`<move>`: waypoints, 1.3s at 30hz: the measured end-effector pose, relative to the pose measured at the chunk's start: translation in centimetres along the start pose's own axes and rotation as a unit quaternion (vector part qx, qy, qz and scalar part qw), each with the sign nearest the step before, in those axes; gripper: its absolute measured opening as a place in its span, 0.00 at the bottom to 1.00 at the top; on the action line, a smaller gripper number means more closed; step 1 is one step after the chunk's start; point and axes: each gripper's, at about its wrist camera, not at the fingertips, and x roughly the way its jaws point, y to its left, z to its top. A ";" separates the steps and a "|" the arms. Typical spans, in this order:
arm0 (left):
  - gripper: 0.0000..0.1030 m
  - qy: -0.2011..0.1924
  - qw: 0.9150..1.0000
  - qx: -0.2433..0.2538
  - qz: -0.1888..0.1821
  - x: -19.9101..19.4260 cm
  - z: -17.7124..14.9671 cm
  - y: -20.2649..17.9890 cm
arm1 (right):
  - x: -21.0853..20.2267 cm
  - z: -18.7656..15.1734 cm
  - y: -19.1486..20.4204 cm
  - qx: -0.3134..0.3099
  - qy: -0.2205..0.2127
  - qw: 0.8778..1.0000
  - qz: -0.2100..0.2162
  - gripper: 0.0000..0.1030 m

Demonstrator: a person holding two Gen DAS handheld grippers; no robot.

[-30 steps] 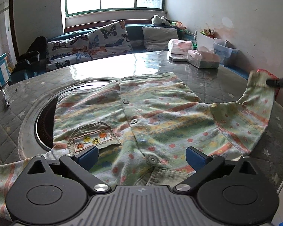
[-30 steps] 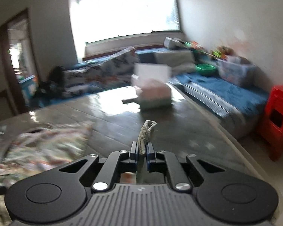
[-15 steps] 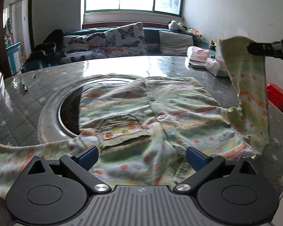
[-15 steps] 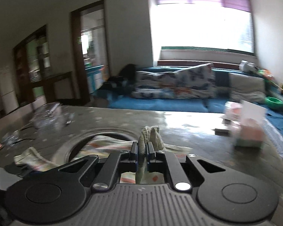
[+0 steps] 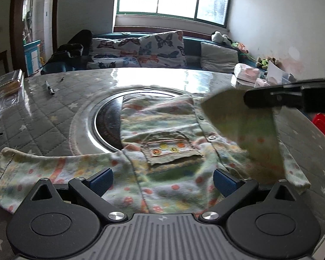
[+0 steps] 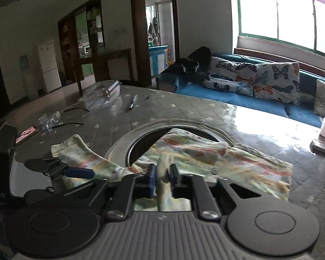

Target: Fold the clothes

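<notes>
Your shirt (image 5: pixel 162 130) lies spread face up on the quilted table cover (image 5: pixel 45 117), its body partly over the round metal-rimmed opening (image 5: pixel 93 121) in the middle of the table. The button placket runs up the centre; the chest pocket (image 5: pixel 171 149) with its row of small coloured motifs sits just beside it.

Left gripper (image 5: pixel 162 179): you hold it low over the near hem, tongs spread wide, blue pads (image 5: pixel 101 181) well apart with nothing between them. Cloth lies beneath, but whether the pads touch it I cannot tell.

Right gripper (image 6: pixel 163 174): tongs narrow and opening at this moment. The cuff end of the right sleeve (image 6: pixel 163 186) stands between the pads (a slim gap shows on at least one side, so the pinch looks loosened). In the left wrist view this gripper (image 5: pixel 292 97) enters from the right edge, above the shirt, and the sleeve (image 5: pixel 249 134) hangs from it as a lifted, blurred flap over the shirt's right side.

The left sleeve (image 5: pixel 32 169) lies flat, stretched out toward the left of the table.

Also on the table: a pen (image 5: pixel 49 88) at the far left and tissue packs (image 5: pixel 247 74) at the far right. A sofa with butterfly-print cushions (image 5: pixel 160 49) stands behind, under the window.
</notes>
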 end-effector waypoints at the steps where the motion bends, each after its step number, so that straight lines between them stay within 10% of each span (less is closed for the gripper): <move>1: 0.98 -0.001 1.000 -0.001 0.001 0.0 0.1 0.1 | -0.2 -0.1 0.1 -0.001 -0.002 1.000 0.002 0.18; 11: 0.96 -0.018 1.000 0.005 -0.009 -0.2 1.4 -0.7 | -1.5 -2.2 -3.5 -0.012 0.044 0.997 -0.055 0.18; 20: 0.70 -0.004 0.997 0.046 -0.062 1.4 1.6 -4.3 | -2.2 -8.8 -7.6 0.034 0.124 0.987 -0.095 0.18; 39: 0.58 0.039 0.996 0.059 -0.061 4.0 0.6 -4.9 | 0.5 -7.2 -10.3 0.046 0.092 0.990 -0.101 0.18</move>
